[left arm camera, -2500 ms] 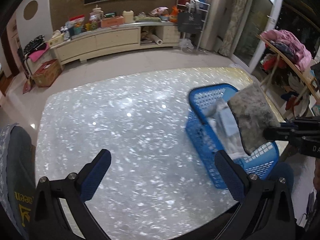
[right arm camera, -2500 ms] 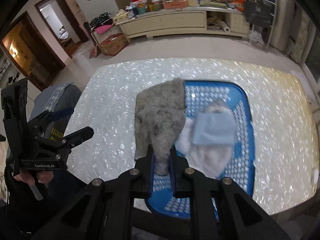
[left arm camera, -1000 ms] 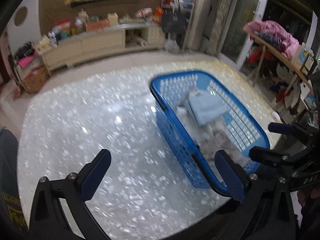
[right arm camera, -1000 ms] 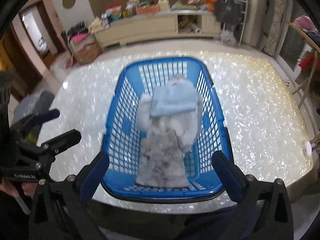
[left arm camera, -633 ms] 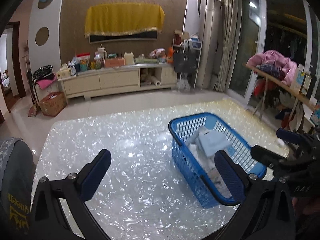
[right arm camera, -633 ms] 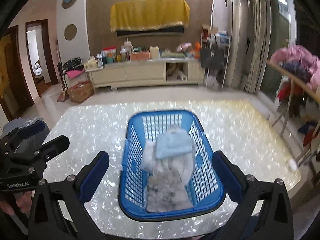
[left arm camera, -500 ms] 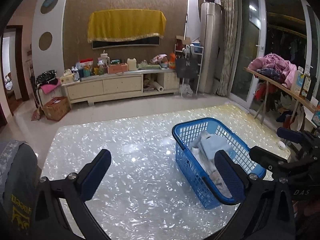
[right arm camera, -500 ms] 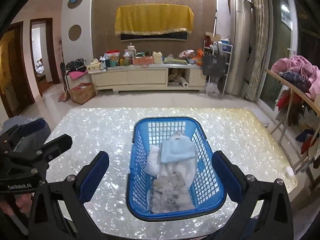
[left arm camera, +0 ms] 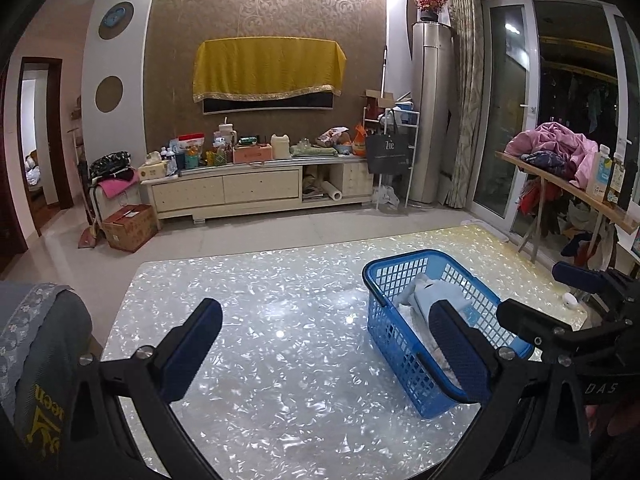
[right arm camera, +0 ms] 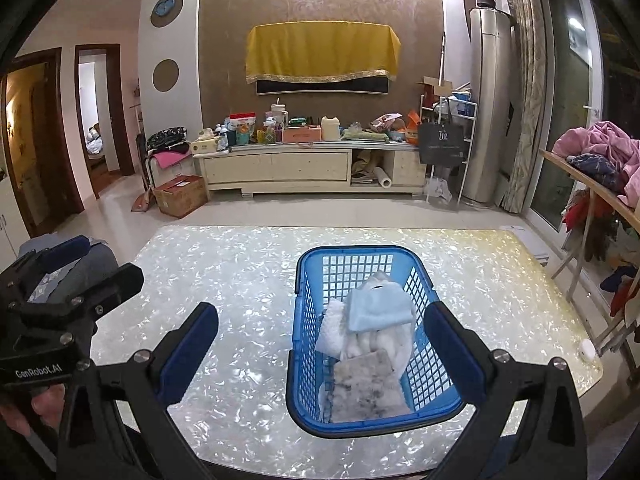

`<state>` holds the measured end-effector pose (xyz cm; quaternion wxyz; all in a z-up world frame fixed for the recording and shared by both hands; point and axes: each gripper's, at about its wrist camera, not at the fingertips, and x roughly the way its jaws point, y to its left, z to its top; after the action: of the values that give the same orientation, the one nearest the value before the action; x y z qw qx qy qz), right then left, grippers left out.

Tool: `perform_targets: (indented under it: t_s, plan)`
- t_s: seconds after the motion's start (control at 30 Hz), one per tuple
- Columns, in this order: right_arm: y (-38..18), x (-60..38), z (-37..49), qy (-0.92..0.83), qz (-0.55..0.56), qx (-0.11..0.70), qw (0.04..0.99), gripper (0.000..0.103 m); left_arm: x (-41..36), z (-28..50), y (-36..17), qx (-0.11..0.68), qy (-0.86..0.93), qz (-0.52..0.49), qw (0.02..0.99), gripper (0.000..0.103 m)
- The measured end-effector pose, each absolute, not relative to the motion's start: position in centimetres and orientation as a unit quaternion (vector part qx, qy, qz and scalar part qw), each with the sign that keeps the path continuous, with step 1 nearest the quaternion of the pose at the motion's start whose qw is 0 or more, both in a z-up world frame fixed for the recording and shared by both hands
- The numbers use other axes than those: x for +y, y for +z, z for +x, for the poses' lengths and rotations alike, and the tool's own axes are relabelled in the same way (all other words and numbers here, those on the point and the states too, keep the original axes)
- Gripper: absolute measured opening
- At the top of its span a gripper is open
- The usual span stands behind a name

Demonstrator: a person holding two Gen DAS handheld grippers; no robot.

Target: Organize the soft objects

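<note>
We see the blue plastic lattice basket (right arm camera: 366,344) standing on the shimmering pearl-flake table (right arm camera: 248,280), toward its right side. Inside it lie a folded pale blue cloth (right arm camera: 378,306) on top of white fluffy towels (right arm camera: 332,332), with a mottled grey fleecy cloth (right arm camera: 366,384) nearest us. Our right gripper (right arm camera: 320,352) hangs above the basket, jaws spread wide and empty. Our left gripper (left arm camera: 326,352), over bare table, likewise has its jaws spread.

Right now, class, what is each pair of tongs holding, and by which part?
Nothing. The left tongs and right tongs are both open and empty; the cloths lie in the basket.
</note>
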<state>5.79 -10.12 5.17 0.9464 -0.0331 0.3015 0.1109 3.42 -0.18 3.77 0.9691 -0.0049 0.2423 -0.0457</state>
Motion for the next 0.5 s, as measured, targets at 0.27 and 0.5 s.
perform_targets:
  t_s: [0.27, 0.5]
  plan:
    - [5.16, -10.24, 5.7, 0.112, -0.029, 0.3, 0.947, 0.103, -0.32, 3.03, 3.9, 0.243, -0.044, -0.006, 0.969, 0.103]
    - [5.21, -10.35, 5.51, 0.113, -0.029, 0.297, 0.948, 0.103, -0.52, 2.81, 3.88, 0.243, -0.043, -0.006, 0.969, 0.103]
